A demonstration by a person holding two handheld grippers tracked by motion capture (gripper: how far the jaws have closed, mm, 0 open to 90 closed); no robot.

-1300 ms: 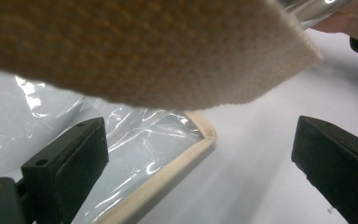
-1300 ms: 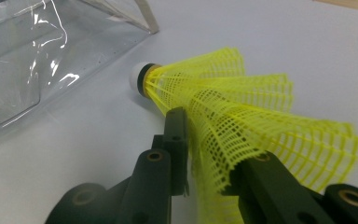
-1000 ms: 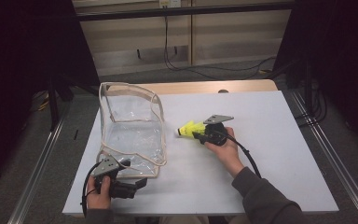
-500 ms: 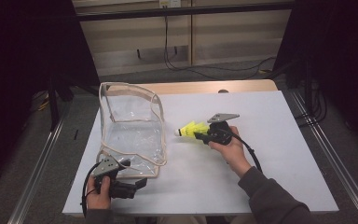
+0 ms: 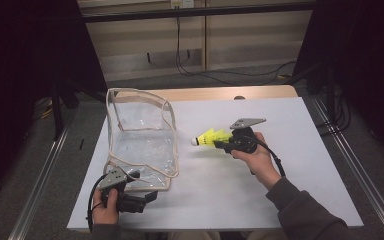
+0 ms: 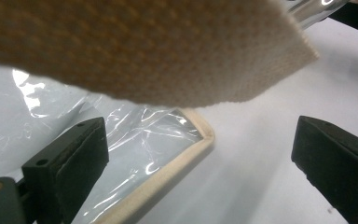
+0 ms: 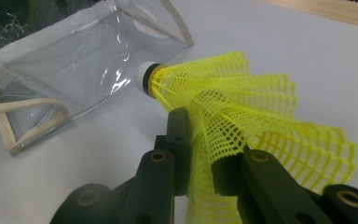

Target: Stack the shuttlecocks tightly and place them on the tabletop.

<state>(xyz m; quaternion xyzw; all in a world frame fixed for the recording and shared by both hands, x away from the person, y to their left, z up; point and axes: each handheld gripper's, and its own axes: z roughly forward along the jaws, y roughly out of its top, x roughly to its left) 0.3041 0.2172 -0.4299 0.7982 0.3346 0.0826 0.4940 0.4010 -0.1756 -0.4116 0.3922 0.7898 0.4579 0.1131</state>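
Near the middle of the white counter [image 5: 290,190], the right gripper [image 5: 223,144] is clenched on a yellow shuttlecock [image 5: 211,137], pinching its mesh skirt between both jaws; the white cork tip points toward nine o'clock, at the clear pouch [image 5: 141,140] just beside it. That pouch, trimmed in beige webbing, stands open-mouthed at about ten o'clock from the shuttlecock. At seven o'clock, by the counter's near edge, the left gripper [image 5: 150,196] is released, its jaws spread wide on either side of the pouch's bottom corner, without pressing on it.
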